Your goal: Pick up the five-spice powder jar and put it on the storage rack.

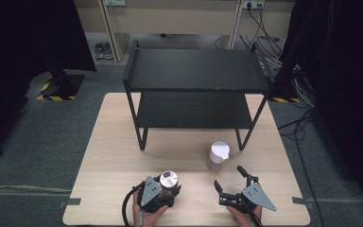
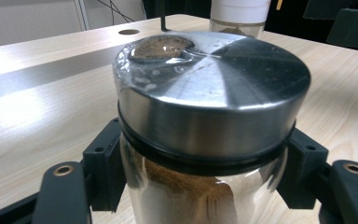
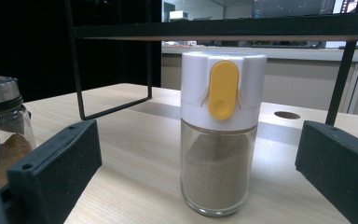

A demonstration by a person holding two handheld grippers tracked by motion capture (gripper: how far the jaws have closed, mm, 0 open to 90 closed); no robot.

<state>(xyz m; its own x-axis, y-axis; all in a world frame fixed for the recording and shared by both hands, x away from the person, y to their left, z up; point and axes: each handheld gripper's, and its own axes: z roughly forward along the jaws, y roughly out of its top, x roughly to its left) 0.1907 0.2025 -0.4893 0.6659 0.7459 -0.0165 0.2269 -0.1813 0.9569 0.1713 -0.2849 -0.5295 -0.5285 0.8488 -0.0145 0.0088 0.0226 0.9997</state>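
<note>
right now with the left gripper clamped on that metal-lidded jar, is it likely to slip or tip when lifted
The jar looks like smooth glass, so it could slide a little between the left gripper pads. The jaws grip just under the steel lid, whose wider rim would probably catch any slip. The brown powder sits low, so it should hang fairly steady.

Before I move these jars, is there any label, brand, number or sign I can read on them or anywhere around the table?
None can be read.
Metal-lidded jar: no label.
White-capped shaker: plain cap, yellow tab, no print.
Hazard-striped base on the floor: stripes, no words.
</note>
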